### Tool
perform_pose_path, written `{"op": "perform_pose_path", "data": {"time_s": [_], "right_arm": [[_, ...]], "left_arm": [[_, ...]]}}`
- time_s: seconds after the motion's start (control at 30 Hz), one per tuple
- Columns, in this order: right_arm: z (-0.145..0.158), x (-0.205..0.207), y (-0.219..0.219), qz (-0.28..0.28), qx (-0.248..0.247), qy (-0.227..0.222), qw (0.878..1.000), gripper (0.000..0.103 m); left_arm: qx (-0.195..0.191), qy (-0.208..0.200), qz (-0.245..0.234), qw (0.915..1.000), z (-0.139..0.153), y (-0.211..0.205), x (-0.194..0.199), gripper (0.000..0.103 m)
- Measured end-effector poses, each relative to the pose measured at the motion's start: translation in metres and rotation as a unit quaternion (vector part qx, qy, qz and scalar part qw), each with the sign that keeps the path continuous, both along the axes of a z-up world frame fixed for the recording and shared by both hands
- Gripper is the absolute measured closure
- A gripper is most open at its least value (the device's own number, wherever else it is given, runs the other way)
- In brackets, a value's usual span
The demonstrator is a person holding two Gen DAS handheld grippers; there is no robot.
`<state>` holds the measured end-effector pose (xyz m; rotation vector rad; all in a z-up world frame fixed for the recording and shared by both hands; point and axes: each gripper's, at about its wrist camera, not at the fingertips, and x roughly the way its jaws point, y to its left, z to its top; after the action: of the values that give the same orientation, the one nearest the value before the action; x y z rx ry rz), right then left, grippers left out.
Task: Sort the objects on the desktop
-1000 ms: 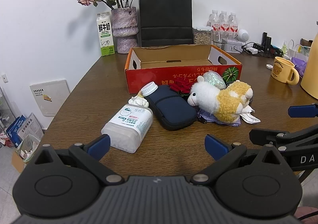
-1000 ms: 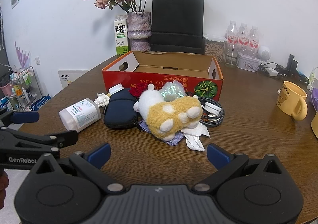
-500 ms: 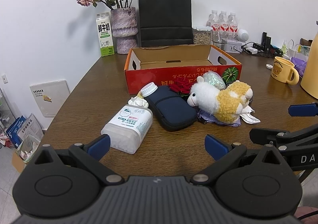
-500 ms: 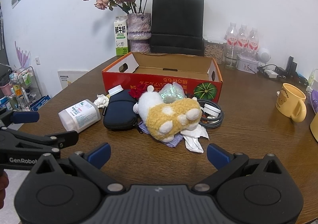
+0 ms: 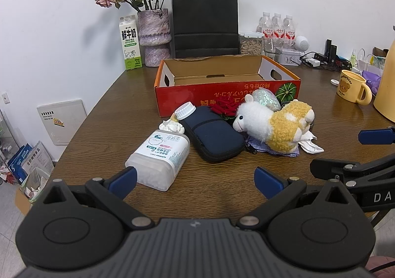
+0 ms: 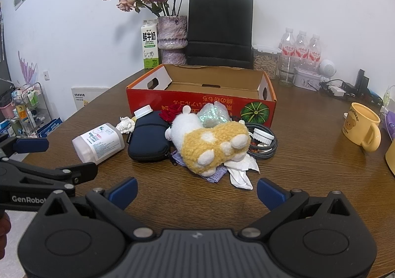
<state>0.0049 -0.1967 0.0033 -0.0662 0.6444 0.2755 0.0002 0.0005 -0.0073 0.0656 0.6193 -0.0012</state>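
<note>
Left gripper [image 5: 195, 180]: fingers [image 5: 122, 181] spread wide, nothing between the blue pads, held low and level. Right gripper [image 6: 196, 190]: fingers [image 6: 270, 193] likewise spread wide and empty, at a similar height. The two grippers sit side by side; each appears at the edge of the other's wrist view. A bit of the left hand [image 6: 3, 231] shows at the frame edge.

bare table [image 6: 192, 194] before pile, box [image 6: 201, 101] behind

Toppled plush sheep [image 6: 209, 141] before open box [image 6: 201, 94]
</note>
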Motion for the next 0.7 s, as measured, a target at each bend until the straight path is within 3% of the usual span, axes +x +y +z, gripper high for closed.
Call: {"op": "perform_pose_path", "data": {"time_s": [0.3, 0.7], "right_arm": [[-0.002, 0.005, 0.0, -0.001, -0.001, 0.003, 1.0, 0.0], [-0.018, 0.04, 0.002, -0.011, 0.0, 0.03, 0.999, 0.0]], "left_arm": [[-0.002, 0.002, -0.003, 1.0, -0.001, 0.002, 0.003, 0.0], [0.0, 0.027, 0.019, 0.9995, -0.017, 0.019, 0.043, 0.0]]}}
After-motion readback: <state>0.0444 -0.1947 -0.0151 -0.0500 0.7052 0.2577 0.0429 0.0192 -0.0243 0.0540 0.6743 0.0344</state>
